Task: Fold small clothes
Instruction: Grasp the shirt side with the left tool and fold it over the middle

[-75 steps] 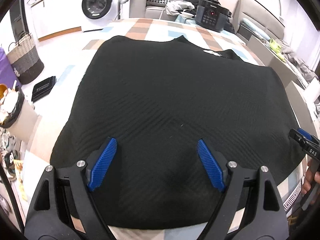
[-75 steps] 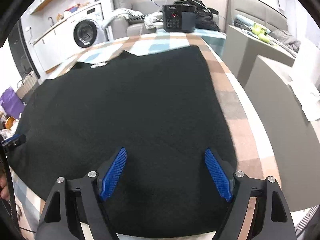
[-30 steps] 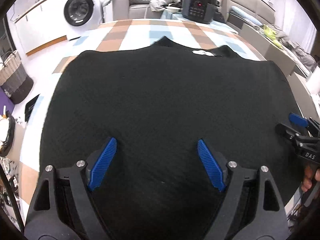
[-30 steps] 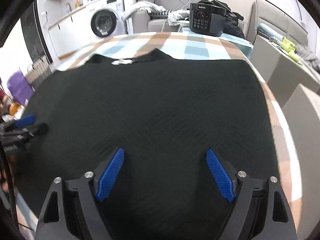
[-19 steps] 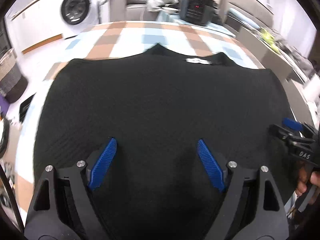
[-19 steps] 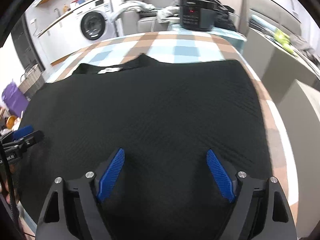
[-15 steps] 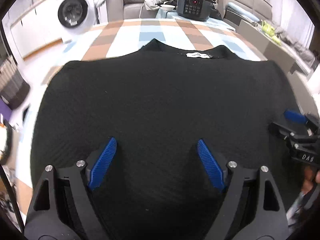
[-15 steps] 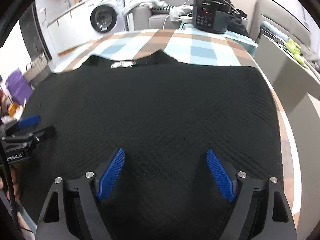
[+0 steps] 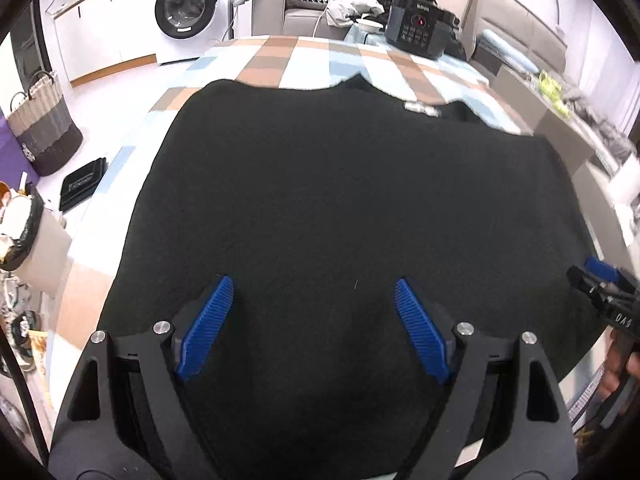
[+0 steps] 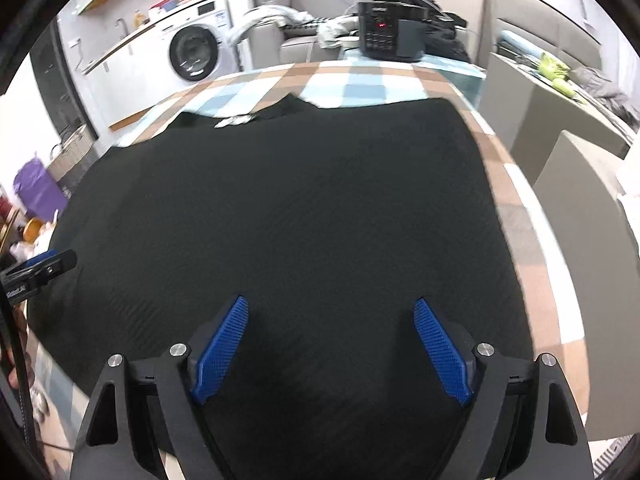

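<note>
Black knit top [image 9: 340,208] lies flat on the checked table [image 9: 304,56], collar away. Both grippers, left [image 9: 312,320] and right [image 10: 332,344], hover wide open, empty, apparently just above its near hem.

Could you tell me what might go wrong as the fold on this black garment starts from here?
1. The black garment covers nearly the whole checked table, and its edges reach the table's sides, so a pull could drag it off.
2. Both tools, left and right, are open over plain mid-fabric, so closing here may pinch a bunch instead of a hem.
</note>
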A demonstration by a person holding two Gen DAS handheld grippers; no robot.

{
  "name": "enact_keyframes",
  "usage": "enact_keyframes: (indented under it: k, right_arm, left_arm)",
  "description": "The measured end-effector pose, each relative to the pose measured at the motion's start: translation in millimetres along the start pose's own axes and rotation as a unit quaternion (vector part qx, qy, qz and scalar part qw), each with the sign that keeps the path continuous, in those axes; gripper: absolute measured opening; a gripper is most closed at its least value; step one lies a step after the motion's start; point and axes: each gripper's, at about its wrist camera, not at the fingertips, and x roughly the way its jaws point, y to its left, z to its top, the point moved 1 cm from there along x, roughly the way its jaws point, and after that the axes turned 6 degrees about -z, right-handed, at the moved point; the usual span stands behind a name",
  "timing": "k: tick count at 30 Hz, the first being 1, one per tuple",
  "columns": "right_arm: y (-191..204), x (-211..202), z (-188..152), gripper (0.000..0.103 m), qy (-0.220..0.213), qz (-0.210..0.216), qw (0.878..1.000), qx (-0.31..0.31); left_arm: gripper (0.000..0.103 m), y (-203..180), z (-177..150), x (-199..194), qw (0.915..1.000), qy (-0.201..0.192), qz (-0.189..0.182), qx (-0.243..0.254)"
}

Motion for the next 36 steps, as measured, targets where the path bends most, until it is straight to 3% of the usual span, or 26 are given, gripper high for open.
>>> enact_keyframes:
  k: [7, 10, 15, 20, 25, 30, 32, 33, 35, 36]
  right_arm:
    - [-6.2, -17.0, -19.1, 0.087, -0.007, -0.021, 1.000, -0.003]
    - [-3.5, -27.7, -22.7, 0.087, -0.020, 0.001, 1.000, 0.010]
    - [8.4, -39.1, -28.0, 0.087, -0.026, 0.045, 0.998, 0.033]
    - [21.5, -39.5, -27.3, 0.087, -0.023, 0.050, 0.998, 0.018]
    - [31.5, -38.1, -20.6, 0.087, -0.028, 0.055, 0.998, 0.005]
    - [35.2, -37.6, -18.4, 0.087, -0.028, 0.048, 0.998, -0.006]
    - [32.4, -38.0, -19.4, 0.087, -0.027, 0.045, 0.999, -0.002]
    - [31.3, -38.5, -20.0, 0.087, -0.027, 0.043, 0.999, 0.000]
    - [28.4, -38.2, -20.9, 0.087, -0.024, 0.041, 0.999, 0.004]
    - [26.6, -38.4, -21.2, 0.087, -0.023, 0.038, 0.999, 0.007]
  left_arm:
    - [0.082, 2.3, -31.1, -23.3, 0.9997, -0.009, 0.022, -0.010]
    - [0.082, 3.4, -43.2, -40.9, 0.9991, -0.026, 0.023, -0.023]
    - [0.082, 29.0, -67.6, -73.7, 0.9919, -0.067, 0.016, -0.106]
    - [0.082, 55.2, -98.7, -96.4, 0.9804, -0.089, 0.046, -0.170]
    - [0.081, 66.7, -112.4, -91.6, 0.9785, -0.070, 0.046, -0.188]
    - [0.081, 60.8, -94.8, -74.8, 0.9814, -0.079, 0.047, -0.169]
    - [0.076, 55.3, -86.6, -67.4, 0.9832, -0.082, 0.048, -0.156]
    - [0.067, 54.0, -80.7, -61.5, 0.9838, -0.084, 0.044, -0.152]
    - [0.043, 51.3, -74.8, -55.6, 0.9836, -0.090, 0.035, -0.152]
    - [0.022, 52.2, -72.5, -53.0, 0.9832, -0.090, 0.019, -0.157]
